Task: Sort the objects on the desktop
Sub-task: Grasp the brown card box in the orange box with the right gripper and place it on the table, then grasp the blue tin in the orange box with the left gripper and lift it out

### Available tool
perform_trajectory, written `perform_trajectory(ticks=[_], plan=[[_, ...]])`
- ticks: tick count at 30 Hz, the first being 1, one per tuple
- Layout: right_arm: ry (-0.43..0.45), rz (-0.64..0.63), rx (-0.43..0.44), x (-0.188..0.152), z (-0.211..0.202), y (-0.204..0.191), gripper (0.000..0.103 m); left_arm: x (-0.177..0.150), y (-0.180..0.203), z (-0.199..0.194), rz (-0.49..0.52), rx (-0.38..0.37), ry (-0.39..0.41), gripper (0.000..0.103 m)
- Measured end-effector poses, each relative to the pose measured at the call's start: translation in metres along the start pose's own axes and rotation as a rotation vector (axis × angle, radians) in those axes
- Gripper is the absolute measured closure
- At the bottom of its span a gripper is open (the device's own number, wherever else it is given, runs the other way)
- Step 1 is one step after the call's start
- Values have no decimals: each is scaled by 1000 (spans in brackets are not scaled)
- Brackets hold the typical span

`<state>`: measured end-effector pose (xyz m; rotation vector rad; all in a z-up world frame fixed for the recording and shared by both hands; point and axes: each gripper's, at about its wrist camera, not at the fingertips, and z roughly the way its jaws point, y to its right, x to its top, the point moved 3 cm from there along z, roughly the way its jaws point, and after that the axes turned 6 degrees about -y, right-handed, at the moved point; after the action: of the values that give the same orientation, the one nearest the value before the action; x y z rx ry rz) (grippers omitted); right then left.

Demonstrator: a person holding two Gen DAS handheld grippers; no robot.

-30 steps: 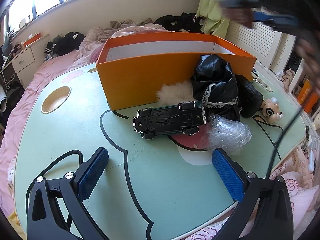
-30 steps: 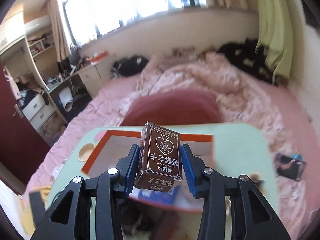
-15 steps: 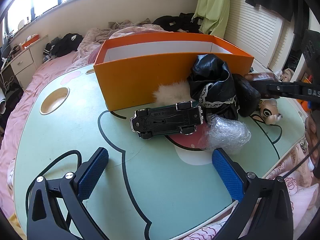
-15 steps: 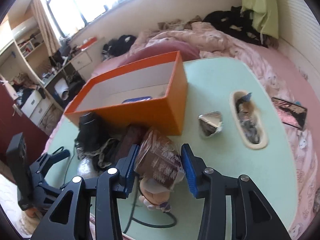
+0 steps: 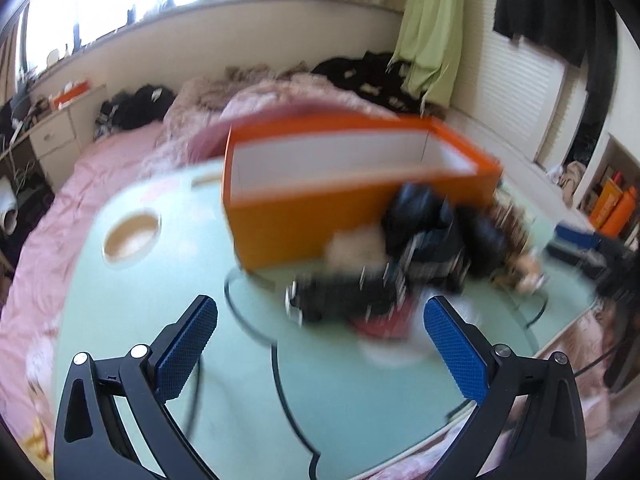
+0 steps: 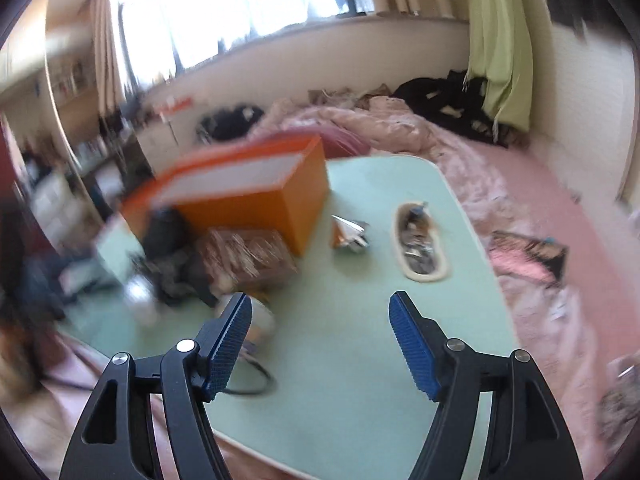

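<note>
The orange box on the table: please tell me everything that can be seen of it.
The orange box is a long open-topped carton, apparently cardboard, orange outside and white inside. It stands upright on the pale green table, with no lid on it. What it holds cannot be seen from here. Dark clothing and a brown patterned pack lie against its near side; the blur hides exact contact. A crumpled silver thing lies apart from its end.

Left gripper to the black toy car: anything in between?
Nothing visible. The left gripper is open and empty, with bare green table between its fingers and the toy car, which lies beyond them in front of the orange box. The view is blurred.
</note>
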<state>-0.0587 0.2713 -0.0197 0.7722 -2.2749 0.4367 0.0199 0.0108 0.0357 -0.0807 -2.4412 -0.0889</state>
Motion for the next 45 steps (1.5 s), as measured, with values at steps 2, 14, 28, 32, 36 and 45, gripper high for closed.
perform_trajectory(ticks=[2, 14, 28, 32, 36, 45], plan=[[-18, -34, -50, -4, 10, -3, 32, 25, 3, -9, -4, -38, 28, 0], [-26, -33, -46, -16, 20, 5, 24, 129, 53, 99, -16, -158, -447, 14], [-26, -34, -46, -15, 20, 5, 24, 111, 73, 145, 9, -138, -651, 32], [-26, -34, -45, -16, 20, 5, 24, 112, 58, 140, 11, -149, -616, 33], [-26, -35, -46, -16, 20, 5, 24, 125, 41, 112, -14, -186, -487, 34], [-25, -41, -44, -18, 20, 5, 24, 128, 17, -26, 11, -246, -101, 34]])
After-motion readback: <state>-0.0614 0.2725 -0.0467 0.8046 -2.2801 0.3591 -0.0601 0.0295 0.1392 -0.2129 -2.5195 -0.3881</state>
